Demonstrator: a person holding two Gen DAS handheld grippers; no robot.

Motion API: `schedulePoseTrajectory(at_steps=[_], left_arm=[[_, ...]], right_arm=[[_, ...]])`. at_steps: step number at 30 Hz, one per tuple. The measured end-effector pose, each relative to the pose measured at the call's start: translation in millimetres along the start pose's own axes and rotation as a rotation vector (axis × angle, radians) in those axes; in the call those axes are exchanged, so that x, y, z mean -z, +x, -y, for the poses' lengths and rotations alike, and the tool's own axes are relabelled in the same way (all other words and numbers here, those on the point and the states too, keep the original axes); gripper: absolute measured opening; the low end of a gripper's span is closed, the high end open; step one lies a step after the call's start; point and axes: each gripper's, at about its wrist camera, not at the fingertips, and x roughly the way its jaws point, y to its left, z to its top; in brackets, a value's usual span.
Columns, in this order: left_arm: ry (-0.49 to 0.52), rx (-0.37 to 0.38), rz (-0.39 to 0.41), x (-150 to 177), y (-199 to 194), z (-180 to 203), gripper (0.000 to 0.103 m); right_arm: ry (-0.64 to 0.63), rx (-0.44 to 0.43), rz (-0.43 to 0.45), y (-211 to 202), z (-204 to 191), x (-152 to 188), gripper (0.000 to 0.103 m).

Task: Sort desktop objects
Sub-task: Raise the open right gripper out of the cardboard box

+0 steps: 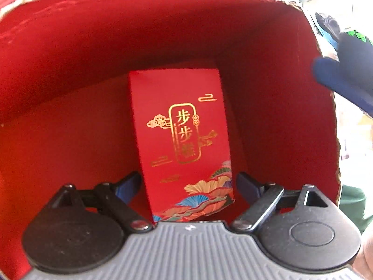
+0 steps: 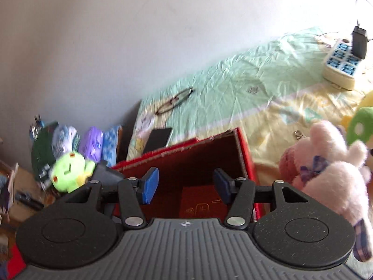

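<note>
My left gripper [image 1: 187,179] reaches down into a red box [image 1: 70,70]. A red envelope [image 1: 179,128] with gold characters lies on the box floor, framed by the widely parted fingers, which do not press on it. In the right wrist view the box [image 2: 244,154] stands on a pale green and yellow sheet, and the envelope [image 2: 202,207] shows dimly inside. My right gripper [image 2: 185,184] hangs open and empty over the box's near rim. One of its blue fingers [image 1: 338,79] shows past the box wall in the left wrist view.
A pink plush [image 2: 331,170] lies just right of the box, and a green plush [image 2: 68,172] just left. A phone [image 2: 158,138], glasses [image 2: 174,100] and a power strip [image 2: 341,67] lie farther back on the sheet. Another green toy [image 2: 361,123] sits at the right edge.
</note>
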Motion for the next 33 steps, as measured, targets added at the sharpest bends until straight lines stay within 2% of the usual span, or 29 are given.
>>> schedulePoseTrajectory(at_steps=[5, 11, 13, 17, 23, 28, 32, 33], left_arm=[[0.01, 0.032, -0.007, -1.0, 8.8, 24.7, 0.088], [0.041, -0.007, 0.029, -5.0, 13.3, 48.5, 0.088], [0.07, -0.029, 0.05, -4.9, 13.5, 55.4, 0.088], [0.08, -0.054, 0.096, 0.2, 11.2, 61.2, 0.088], [0.09, -0.113, 0.232, 14.0, -4.4, 71.1, 0.088], [0.122, -0.228, 0.355, 34.5, -20.4, 83.3, 0.088], [0.123, -0.284, 0.412, 61.3, -25.3, 87.3, 0.088], [0.113, -0.295, 0.424, 55.6, -29.4, 79.6, 0.088]], right_arm=[[0.028, 0.012, 0.066, -18.0, 10.6, 3.9, 0.056], [0.008, 0.049, 0.101, -25.5, 12.9, 14.6, 0.054], [-0.008, 0.067, 0.115, -25.6, 12.7, 17.6, 0.048], [-0.024, 0.091, 0.126, -23.5, 12.5, 24.4, 0.045], [-0.029, 0.108, 0.124, -23.2, 13.7, 30.9, 0.044], [-0.029, 0.119, 0.115, -24.1, 15.2, 35.8, 0.044], [-0.032, 0.113, 0.105, -23.1, 12.9, 40.2, 0.044], [-0.034, 0.111, 0.103, -23.2, 11.7, 41.5, 0.044]])
